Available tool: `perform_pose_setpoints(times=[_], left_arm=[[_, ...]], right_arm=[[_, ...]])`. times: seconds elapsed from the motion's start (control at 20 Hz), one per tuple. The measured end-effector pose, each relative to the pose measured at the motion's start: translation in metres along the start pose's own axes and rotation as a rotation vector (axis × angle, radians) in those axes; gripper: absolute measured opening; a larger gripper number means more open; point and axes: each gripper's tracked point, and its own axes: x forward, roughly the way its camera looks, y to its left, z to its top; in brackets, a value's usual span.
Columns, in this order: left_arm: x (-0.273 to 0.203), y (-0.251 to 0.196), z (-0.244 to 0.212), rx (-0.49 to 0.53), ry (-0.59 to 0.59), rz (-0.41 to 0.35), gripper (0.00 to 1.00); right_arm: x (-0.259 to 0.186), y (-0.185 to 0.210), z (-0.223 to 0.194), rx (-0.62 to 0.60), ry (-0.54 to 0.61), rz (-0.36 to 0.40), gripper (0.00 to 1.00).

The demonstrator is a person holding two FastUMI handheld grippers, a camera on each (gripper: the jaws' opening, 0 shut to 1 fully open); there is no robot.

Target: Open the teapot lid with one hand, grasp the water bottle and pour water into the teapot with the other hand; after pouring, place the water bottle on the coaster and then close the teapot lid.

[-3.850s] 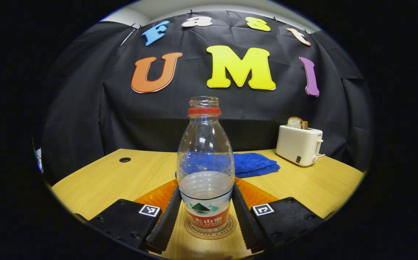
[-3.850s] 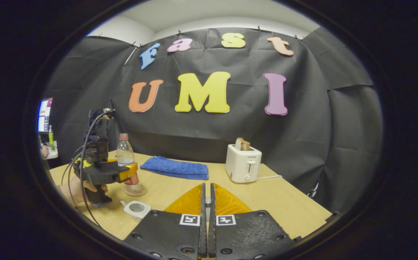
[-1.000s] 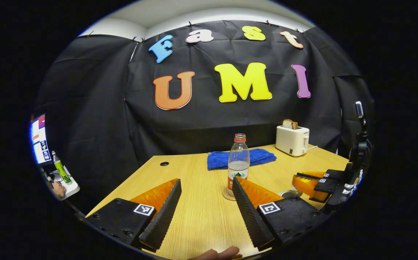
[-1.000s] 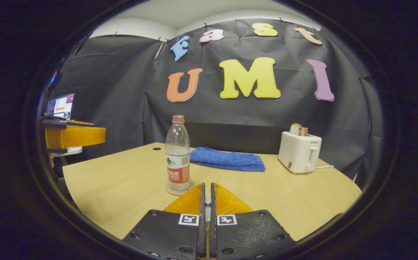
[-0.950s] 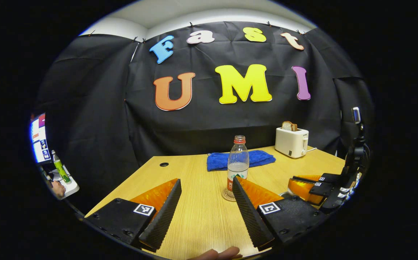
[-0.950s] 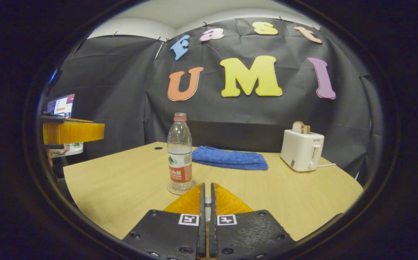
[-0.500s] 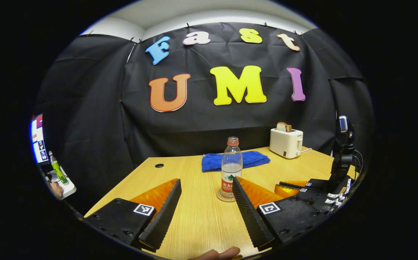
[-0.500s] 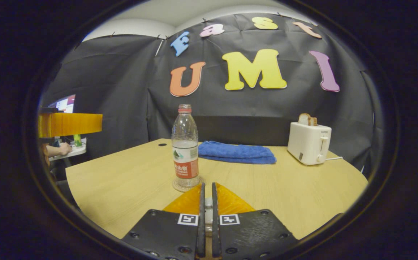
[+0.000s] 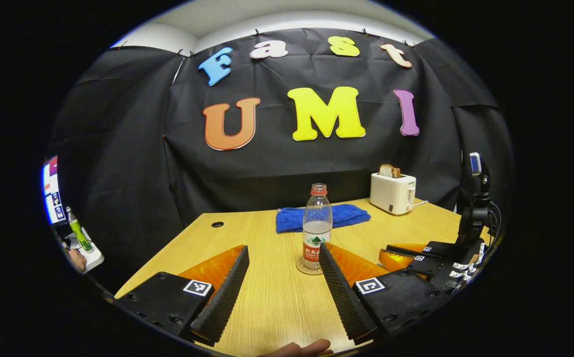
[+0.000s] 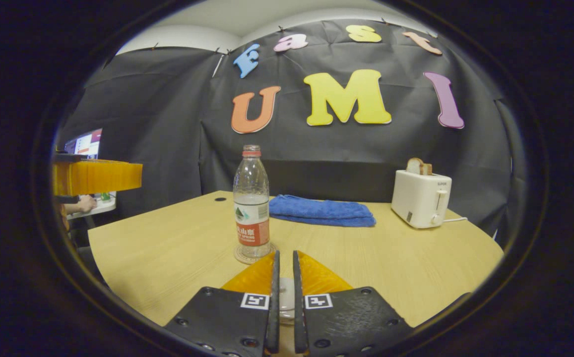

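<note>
Left gripper (image 9: 282, 277) gapes wide over bare wood-grain table (image 9: 277, 302). Ahead, just beside its right finger, the clear ribbed water bottle (image 9: 317, 223) stands upright on a round coaster (image 9: 302, 267), label unreadable. Right gripper (image 10: 284, 277) shows a narrow gap, something pale between; lid or not, can't tell.

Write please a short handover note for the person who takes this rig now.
Left claw: open, empty, back from the bottle.
Right claw: fingers almost together, low over something white; whether it grips, I cannot tell.
Clear plastic water bottle: uncapped, part full, upright on the round light-brown coaster.
Done: bottle placed on coaster.
Left: check that the teapot lid is seated; I cannot tell from here.
</note>
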Motion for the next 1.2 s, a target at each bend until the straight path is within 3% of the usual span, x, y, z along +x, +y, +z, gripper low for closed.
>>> perform_pose_setpoints(times=[0.15,0.2,0.3,0.35,0.45,0.8,1.2], left_arm=[[-0.003,0.000,0.004,-0.016,-0.008,0.000,0.89],[-0.005,0.000,0.005,-0.017,-0.011,0.001,0.89],[-0.008,0.001,0.011,-0.014,-0.026,0.010,0.89],[-0.010,0.001,0.013,-0.014,-0.032,0.013,0.89],[-0.014,-0.001,0.018,-0.012,-0.043,0.015,0.89],[-0.029,-0.003,0.029,-0.011,-0.069,0.051,0.89],[-0.045,0.008,0.045,-0.023,-0.133,0.150,0.89]], right_arm=[[-0.014,-0.004,0.013,-0.011,-0.029,-0.014,0.19],[-0.020,-0.006,0.020,-0.012,-0.043,-0.022,0.28],[-0.036,-0.015,0.038,0.006,-0.080,-0.051,0.35],[-0.043,-0.019,0.048,0.015,-0.098,-0.064,0.51],[-0.059,-0.030,0.065,0.031,-0.135,-0.089,0.63],[-0.110,-0.056,0.108,-0.020,-0.214,-0.155,0.95],[-0.164,-0.115,0.145,-0.014,-0.233,-0.330,0.95]])
